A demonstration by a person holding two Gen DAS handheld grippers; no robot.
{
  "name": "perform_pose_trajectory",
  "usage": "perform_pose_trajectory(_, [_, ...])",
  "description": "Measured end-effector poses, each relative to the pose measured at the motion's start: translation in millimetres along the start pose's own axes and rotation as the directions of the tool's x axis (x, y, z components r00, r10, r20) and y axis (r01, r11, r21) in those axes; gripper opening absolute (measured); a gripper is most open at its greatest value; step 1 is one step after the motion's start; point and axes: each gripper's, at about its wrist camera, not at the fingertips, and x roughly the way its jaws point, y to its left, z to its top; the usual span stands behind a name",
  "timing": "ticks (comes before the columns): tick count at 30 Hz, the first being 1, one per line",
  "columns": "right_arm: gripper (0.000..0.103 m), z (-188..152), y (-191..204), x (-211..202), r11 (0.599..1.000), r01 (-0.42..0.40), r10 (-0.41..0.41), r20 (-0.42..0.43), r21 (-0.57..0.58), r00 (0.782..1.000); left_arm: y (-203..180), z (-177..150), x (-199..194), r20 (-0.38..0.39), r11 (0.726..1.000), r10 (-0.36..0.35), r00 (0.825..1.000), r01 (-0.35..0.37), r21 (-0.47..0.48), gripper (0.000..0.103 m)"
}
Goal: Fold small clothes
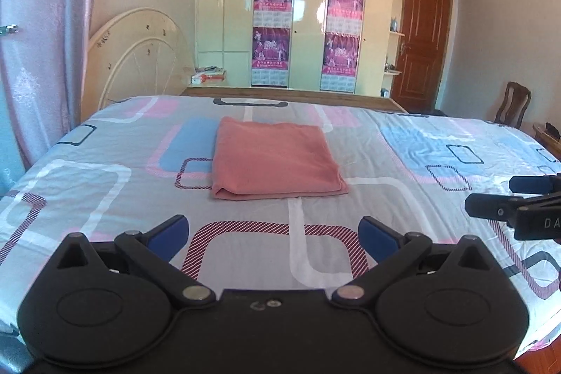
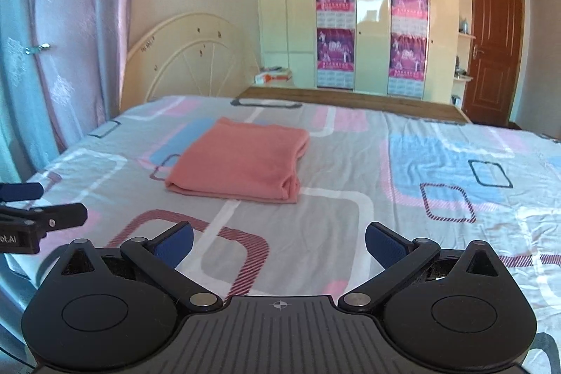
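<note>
A salmon-pink cloth (image 1: 273,160) lies folded into a flat rectangle on the patterned bedsheet (image 1: 105,184), mid-bed. It also shows in the right wrist view (image 2: 242,162), ahead and to the left. My left gripper (image 1: 273,237) is open and empty, held above the sheet a short way in front of the cloth's near edge. My right gripper (image 2: 279,244) is open and empty, above the sheet to the right of the cloth. Each gripper shows at the edge of the other's view: the right one (image 1: 519,198), the left one (image 2: 38,202).
The bed (image 2: 438,163) fills the foreground. A wooden footboard (image 1: 291,93) lies beyond, then cream wardrobes with posters (image 1: 273,27), a brown door (image 1: 420,44), a chair (image 1: 512,102) at right, curtains (image 1: 38,41) and a white headboard frame (image 1: 140,55) at left.
</note>
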Motion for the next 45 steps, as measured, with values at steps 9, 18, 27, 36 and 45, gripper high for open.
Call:
perform_pose_trajectory(9, [0.103, 2, 6, -28, 1.000, 0.004, -0.004, 0.032, -0.011, 0.999, 0, -1, -24, 0.035, 1.000, 0.007, 0.999, -0.007, -0.009, 0.103])
perform_pose_trajectory(18, [0.103, 6, 2, -38, 1.000, 0.006, -0.005, 0.050, -0.014, 0.999, -5, 2, -25, 0.052, 1.000, -0.002, 0.999, 0.002, 0.004, 0.103])
perform_pose_trajectory(27, [0.103, 7, -6, -38, 1.000, 0.018, -0.018, 0.041, -0.002, 0.999, -8, 3, -22, 0.057, 1.000, -0.009, 0.998, 0.008, 0.016, 0.103])
perform_pose_trajectory(36, [0.103, 9, -6, -36, 1.000, 0.018, -0.017, 0.040, -0.003, 0.999, -9, 3, -21, 0.056, 1.000, -0.008, 0.998, 0.007, 0.017, 0.103])
perform_pose_trajectory(45, [0.103, 9, -6, -37, 1.000, 0.011, -0.011, 0.042, -0.006, 0.999, -9, 4, -21, 0.057, 1.000, -0.009, 0.998, 0.008, 0.017, 0.103])
